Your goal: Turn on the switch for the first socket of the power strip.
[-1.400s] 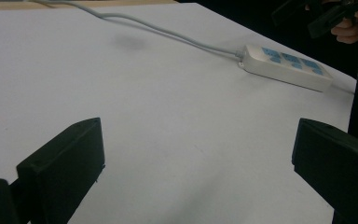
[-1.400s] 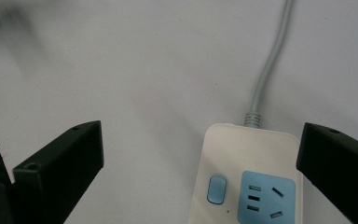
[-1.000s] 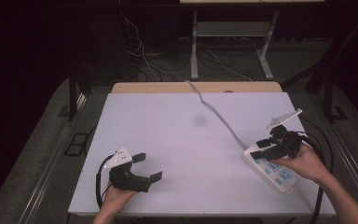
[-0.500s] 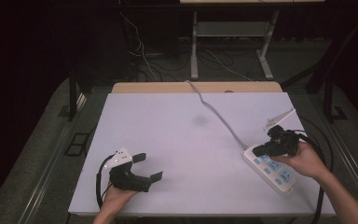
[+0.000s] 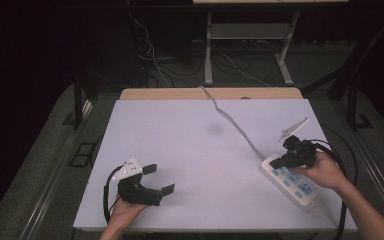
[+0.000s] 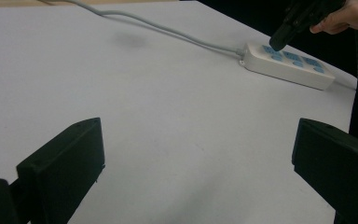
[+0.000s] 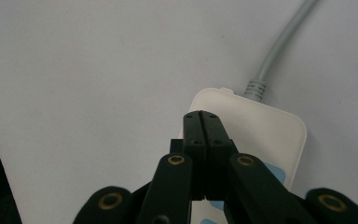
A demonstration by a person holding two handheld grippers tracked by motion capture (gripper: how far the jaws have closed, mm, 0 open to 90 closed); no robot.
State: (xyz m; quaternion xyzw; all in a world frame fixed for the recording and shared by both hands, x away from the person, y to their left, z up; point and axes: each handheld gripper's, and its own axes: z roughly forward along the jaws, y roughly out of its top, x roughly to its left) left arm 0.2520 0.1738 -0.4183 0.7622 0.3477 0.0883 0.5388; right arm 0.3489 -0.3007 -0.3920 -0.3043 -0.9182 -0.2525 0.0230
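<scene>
A white power strip [image 5: 290,181] with blue sockets lies at the table's right side, its grey cord [image 5: 230,120] running to the far edge. My right gripper [image 5: 276,163] is shut with nothing between its jaws, tips pressed on the strip's cord end [image 7: 247,121]. In the left gripper view the strip [image 6: 289,65] sits far right with the right gripper [image 6: 279,39] touching it. My left gripper [image 5: 159,179] rests near the front left of the table, jaws wide open and empty [image 6: 191,154].
The white table top [image 5: 205,145] has a faint dark smudge [image 5: 214,129] near the middle. A wooden strip [image 5: 210,93] borders the far edge. Cables and a metal stand [image 5: 245,45] lie on the dark floor beyond.
My right gripper has lowered and shifted slightly along the power strip toward its cord end. The left gripper has stayed still.
</scene>
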